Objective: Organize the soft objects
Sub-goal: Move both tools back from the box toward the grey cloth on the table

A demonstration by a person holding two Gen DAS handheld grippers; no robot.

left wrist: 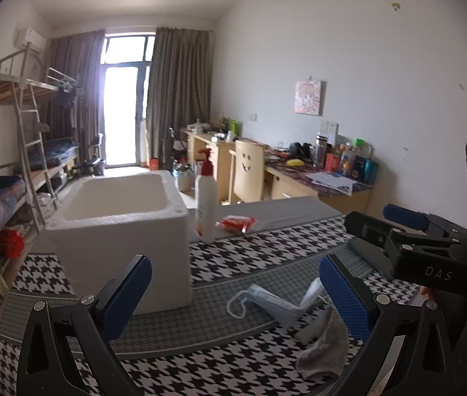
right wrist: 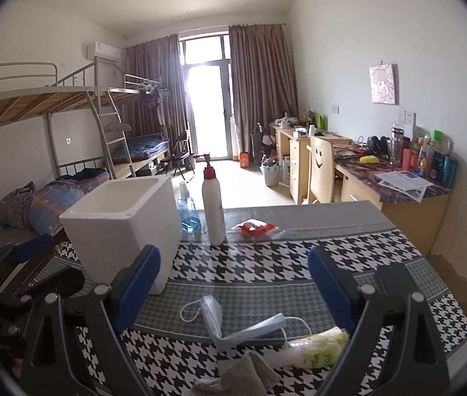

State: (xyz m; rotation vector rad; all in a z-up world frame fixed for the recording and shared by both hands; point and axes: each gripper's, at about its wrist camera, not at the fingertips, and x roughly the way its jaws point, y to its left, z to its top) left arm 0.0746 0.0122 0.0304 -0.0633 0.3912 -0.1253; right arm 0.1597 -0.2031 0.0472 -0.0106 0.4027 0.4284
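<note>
Grey sock (right wrist: pixel 246 374) lies nearest on the worktop (right wrist: pixel 266 264), beside the mask (right wrist: pixel 223 323). With both claws (right wrist: pixel 233 293) (left wrist: pixel 233 297) open and empty, we should pinch its bunched middle, then carry it left to the foam box (right wrist: pixel 124 227).

Your left tool (left wrist: pixel 233 292) and right tool (right wrist: pixel 235 283) share a black frame, silver screws and ribbed blue pads (left wrist: pixel 127 292); the right's body reads "DAS" beside a green light.

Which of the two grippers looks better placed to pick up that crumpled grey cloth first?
Probably the left gripper: its jaws stand open, and the crumpled grey cloth lies right by its fingers. The right gripper, also open, sees the cloth only at its bottom edge.
</note>
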